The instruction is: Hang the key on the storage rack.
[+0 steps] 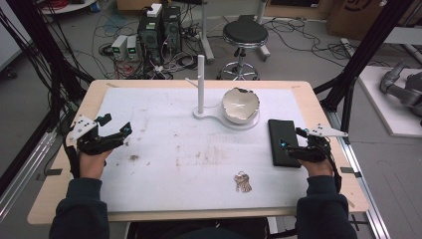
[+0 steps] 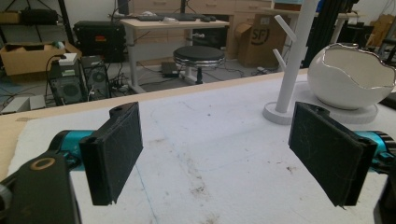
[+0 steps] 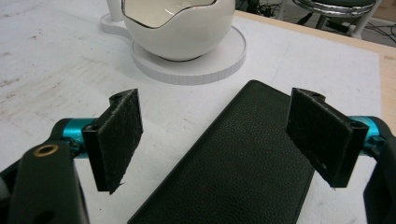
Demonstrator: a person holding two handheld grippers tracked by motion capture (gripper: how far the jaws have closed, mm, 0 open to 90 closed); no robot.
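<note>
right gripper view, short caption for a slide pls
Open hand-held gripper over a black case, white bowl behind.

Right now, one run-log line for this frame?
left gripper open, idle | right gripper open over wallet | keys on mat | bowl on stand

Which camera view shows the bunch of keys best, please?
The high view: the bunch of keys lies in plain sight on the white mat, near the table's front edge. The left gripper view and the right gripper view look toward the white bowl instead.
</note>
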